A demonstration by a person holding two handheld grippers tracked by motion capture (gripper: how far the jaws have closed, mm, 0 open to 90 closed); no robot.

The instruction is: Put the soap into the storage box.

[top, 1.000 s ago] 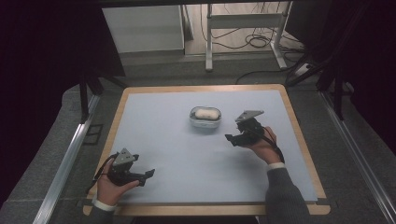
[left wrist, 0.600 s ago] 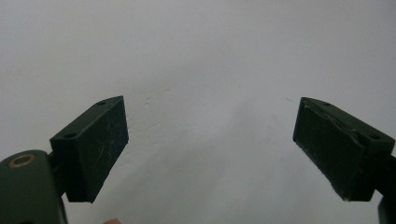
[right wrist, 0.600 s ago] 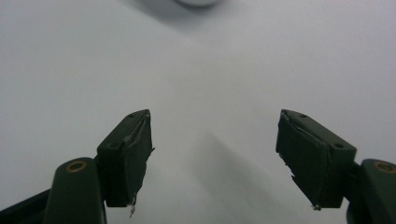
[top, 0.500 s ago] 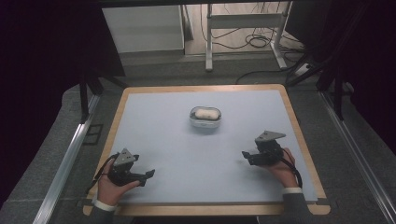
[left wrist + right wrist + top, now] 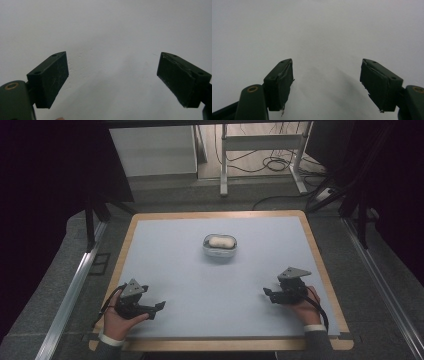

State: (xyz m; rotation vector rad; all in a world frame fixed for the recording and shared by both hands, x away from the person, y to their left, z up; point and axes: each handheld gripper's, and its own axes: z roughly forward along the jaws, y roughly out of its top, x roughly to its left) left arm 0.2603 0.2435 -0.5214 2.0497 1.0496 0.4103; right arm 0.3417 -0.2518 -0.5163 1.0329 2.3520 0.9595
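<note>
Both grippers rest empty on the desk (image 5: 210, 285).
Left gripper (image 5: 159, 305) and right gripper (image 5: 266, 293) gape open, well apart from the bowl (image 5: 220, 248).

From my left gripper (image 5: 159, 306) at the lower left of the frame and my right gripper (image 5: 267, 293) at the lower right, bare mat (image 5: 170, 255) runs open toward the centre. The one obstacle is the small container (image 5: 219, 248) just above mid-frame, well apart from both.

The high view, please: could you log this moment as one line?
left gripper: open, empty | right gripper: open, empty | bowl: mid-table, white lump inside, untouched
</note>
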